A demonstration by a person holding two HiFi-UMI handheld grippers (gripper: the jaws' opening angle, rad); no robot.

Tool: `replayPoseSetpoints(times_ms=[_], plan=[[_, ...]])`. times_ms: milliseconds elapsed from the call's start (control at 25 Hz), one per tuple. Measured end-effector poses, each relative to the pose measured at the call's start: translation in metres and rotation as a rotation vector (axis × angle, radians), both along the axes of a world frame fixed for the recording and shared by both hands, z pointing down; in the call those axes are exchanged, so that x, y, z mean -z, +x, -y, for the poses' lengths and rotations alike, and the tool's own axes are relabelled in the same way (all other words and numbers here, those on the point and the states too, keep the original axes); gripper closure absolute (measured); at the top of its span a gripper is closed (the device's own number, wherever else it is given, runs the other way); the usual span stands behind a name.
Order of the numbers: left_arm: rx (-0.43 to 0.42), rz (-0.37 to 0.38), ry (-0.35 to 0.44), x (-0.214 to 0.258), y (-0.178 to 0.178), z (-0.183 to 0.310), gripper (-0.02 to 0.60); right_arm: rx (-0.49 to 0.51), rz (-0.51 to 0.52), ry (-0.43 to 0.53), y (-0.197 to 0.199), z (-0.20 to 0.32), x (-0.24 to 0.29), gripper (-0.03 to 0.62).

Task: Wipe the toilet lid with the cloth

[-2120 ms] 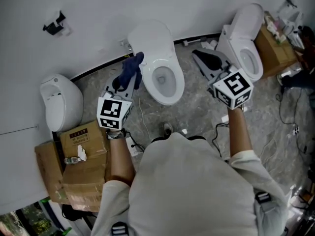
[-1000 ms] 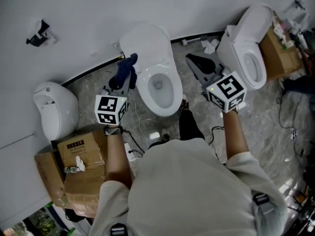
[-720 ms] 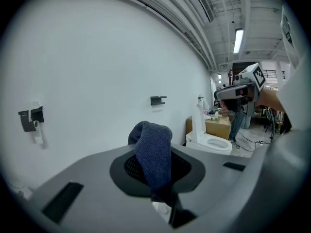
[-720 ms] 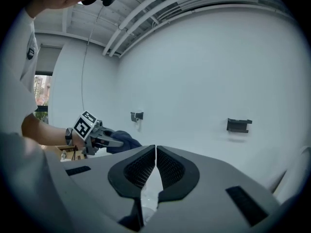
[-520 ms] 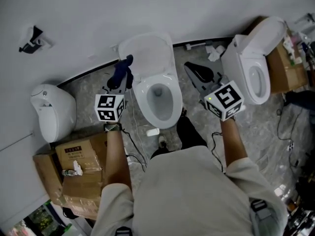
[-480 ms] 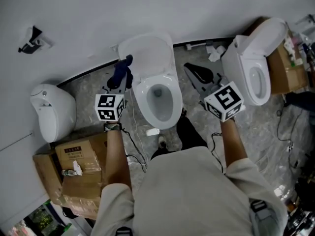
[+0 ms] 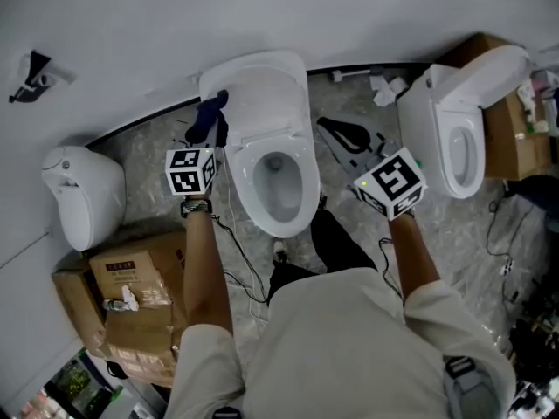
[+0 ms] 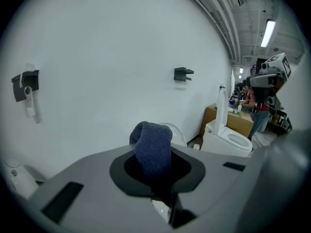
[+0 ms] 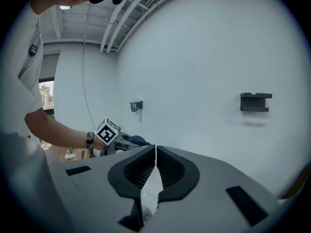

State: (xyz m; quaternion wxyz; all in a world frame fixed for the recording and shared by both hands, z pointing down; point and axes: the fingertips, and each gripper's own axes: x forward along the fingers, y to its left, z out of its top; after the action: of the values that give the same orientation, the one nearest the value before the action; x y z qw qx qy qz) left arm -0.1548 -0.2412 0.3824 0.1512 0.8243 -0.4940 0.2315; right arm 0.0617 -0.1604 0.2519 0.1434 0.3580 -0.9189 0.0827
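Two toilets stand on the floor (image 7: 157, 147) against a white wall (image 7: 131, 24).

- Middle toilet (image 7: 271, 182), at 12 o'clock from the person. The bowl is open and the toilet lid (image 7: 258, 85) is raised, leaning on the wall.
- Second toilet (image 7: 458, 138), at 2 o'clock. It has no part in the task.
- Cardboard cartons (image 7: 131, 291), at 8 o'clock.
- Left hand-held gripper (image 7: 208, 136). It is clamped on the cloth (image 7: 210, 116), a dark blue knit whose fold stands proud of the jaws. The cloth sits at the lid's 9 o'clock edge. Whether it touches the lid cannot be told from above.
- Right hand-held gripper (image 7: 325, 127). Its jaws are together with nothing between them. It is at 3 o'clock of the bowl, well apart from the lid.

Step in hand, by judgement: the approach, with wiping not yet begun. The next move calls for swinging the cloth toward 3 o'clock. The loose fold, not the jaw tips, should then be laid flat on the lid's face. The press should go toward the wall, which backs the lid.

Views compared:
- The head view alone gives the layout, showing both tools, the lid and the bowl together.
- The left gripper view alone shows the grip. The cloth is pinched low with a free loop above. A white rounded rim (image 8: 178, 131), likely the lid, shows beyond it at 2 o'clock.
- The right gripper view alone shows the ribbed pads (image 9: 139, 167) meeting, and the left tool side-on at 9 o'clock.
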Motion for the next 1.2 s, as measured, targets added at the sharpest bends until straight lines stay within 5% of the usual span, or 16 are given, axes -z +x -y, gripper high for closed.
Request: replayPoseSetpoints(times_ms=[280,440,600,1200], plan=[[0.082,-0.045,0.023,-0.036,-0.009,0.045,0.537,-0.048,0.031,-0.045,0.019,0.044,-0.029,0.563],[0.104,-0.034,0.121,-0.043,-0.003,0.062,0.537,-0.056,0.051,-0.067,0.027,0.056,-0.041,0.563],[0.103,-0.039,0.193,-0.045,0.01,0.079,0.537,-0.057,0.064,-0.093,0.035,0.063,-0.055,0.563],[0.079,-0.181,0.259,-0.061,0.084,0.1,0.537,-0.156,0.065,-0.139,0.081,0.059,-0.086,0.563]])
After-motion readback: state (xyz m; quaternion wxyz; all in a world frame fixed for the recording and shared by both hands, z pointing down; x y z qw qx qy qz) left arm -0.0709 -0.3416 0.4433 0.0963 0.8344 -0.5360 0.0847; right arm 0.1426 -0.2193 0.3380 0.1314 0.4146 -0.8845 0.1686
